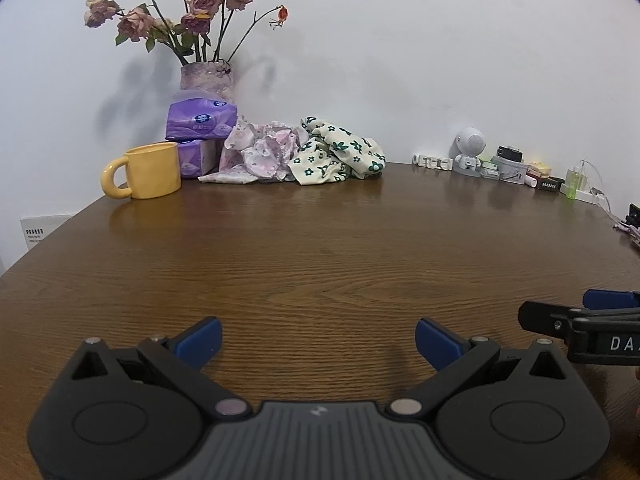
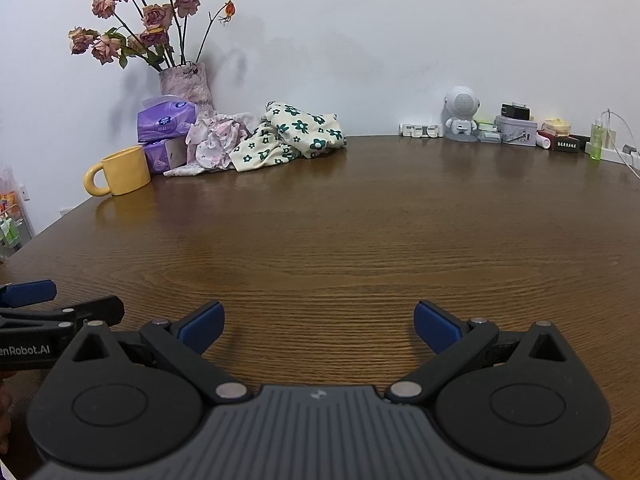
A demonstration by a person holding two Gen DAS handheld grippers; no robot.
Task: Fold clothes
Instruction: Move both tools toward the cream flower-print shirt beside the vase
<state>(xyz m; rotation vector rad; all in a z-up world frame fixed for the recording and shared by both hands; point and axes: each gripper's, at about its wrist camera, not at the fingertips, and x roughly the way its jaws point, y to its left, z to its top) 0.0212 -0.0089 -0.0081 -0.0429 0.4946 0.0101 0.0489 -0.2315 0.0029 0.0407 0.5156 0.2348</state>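
The clothes lie unfolded at the far side of the table, in the upper middle of both views. There are two crumpled pieces: a cream garment with dark green flowers [image 1: 340,152] [image 2: 296,132] and, touching it on its left, a pale pink printed garment [image 1: 260,152] [image 2: 216,142]. Neither is held or touched by any tool.

Just left of the pink garment stand two purple tissue packs [image 1: 202,120] [image 2: 166,122], one stacked on the other. Behind them is a mottled purple vase [image 1: 206,76] [image 2: 186,80] of dried roses, against the white wall. A yellow mug [image 1: 150,176] [image 2: 122,176] sits in front and to the left of the packs, handle turned left.

In the upper right of both views, along the table's back edge, a small white astronaut figure [image 1: 470,150] [image 2: 460,114] stands among tins, small boxes and a green bottle.

The brown wood-grain table [image 1: 320,248] [image 2: 320,232] is bare through the middle.

The left gripper [image 1: 318,338] is low over the near edge, jaws spread wide, grasping nothing. The right gripper [image 2: 318,322] is in the same condition: jaws wide apart, nothing between them. The two are side by side, each showing at the edge of the other's view, and well apart from the clothes.
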